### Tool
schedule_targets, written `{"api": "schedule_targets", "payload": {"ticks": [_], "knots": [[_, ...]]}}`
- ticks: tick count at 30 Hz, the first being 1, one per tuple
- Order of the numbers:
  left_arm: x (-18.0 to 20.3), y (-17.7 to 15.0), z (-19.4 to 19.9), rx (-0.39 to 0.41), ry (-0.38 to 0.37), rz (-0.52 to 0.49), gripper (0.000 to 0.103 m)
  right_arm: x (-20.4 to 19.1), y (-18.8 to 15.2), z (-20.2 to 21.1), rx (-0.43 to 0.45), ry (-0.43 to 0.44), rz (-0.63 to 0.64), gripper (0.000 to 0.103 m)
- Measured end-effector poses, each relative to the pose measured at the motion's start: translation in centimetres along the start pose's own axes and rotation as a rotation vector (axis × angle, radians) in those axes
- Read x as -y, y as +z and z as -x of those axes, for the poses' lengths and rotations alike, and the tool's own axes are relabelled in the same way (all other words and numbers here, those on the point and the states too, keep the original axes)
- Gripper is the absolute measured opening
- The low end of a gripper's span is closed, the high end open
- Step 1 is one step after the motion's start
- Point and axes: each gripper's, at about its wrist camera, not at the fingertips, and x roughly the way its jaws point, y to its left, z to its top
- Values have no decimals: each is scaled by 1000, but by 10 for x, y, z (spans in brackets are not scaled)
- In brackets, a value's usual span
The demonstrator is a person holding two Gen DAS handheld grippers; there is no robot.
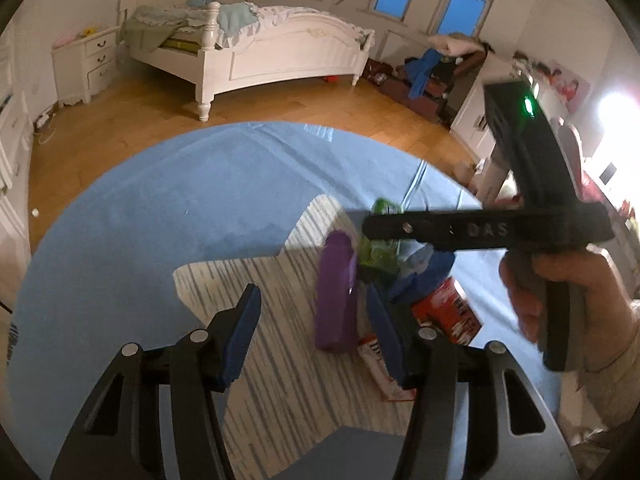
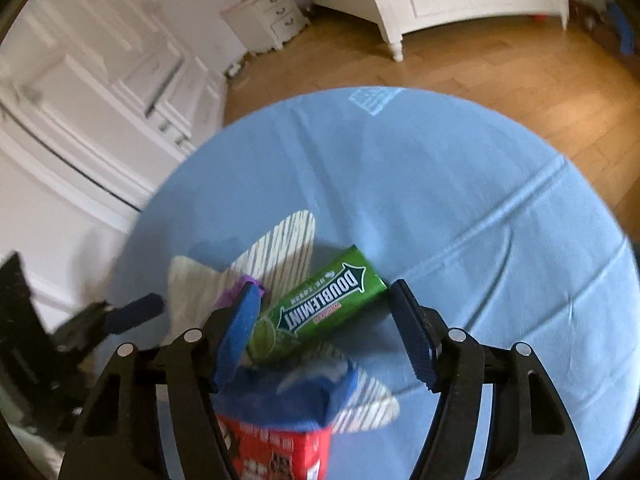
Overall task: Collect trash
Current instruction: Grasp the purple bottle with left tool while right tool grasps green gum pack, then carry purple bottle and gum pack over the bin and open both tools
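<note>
**Litter heaped on a star-shaped mat, both grippers poised above it**

A green Doublemint gum pack [image 2: 320, 304] is seen lying flat and slantwise on a striped, star-shaped mat [image 2: 280, 240], which is spread on a round worktop covered in blue cloth [image 2: 440, 184]. The pack appears to be a light, slim carton with a glossy wrapper, so it is judged stiff enough to pinch yet liable to slip or crush. A hold across its narrow width, near the middle, is judged best.

Just beside it, a purple oblong pack [image 1: 335, 292] lies on the mat. It looks smooth-sided and light, and would likewise be taken across its short sides. Nearer the cameras, a red printed carton [image 1: 450, 312] is seen with crumpled blue wrapping [image 2: 304, 400] over its top. The wrapping is judged soft and yielding. What the packs hold cannot be told.

The right gripper [image 2: 332, 332] is held over the gum pack with its jaws open on either side of it and nothing gripped. The left gripper [image 1: 312, 336] hangs above the purple pack, its jaws also parted and empty. A hand [image 1: 560, 300] is seen around the right gripper's handle.

Beyond the worktop, a wooden floor [image 1: 140, 120], a white bed [image 1: 280, 52] and a white nightstand [image 1: 86, 64] are visible.
</note>
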Motion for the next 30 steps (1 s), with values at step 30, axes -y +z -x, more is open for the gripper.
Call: {"api": "schedule_targets", "payload": {"ticks": [30], "knots": [[19,11,22,145,83,39,24,22,-20,90,351,62,122,33]]}}
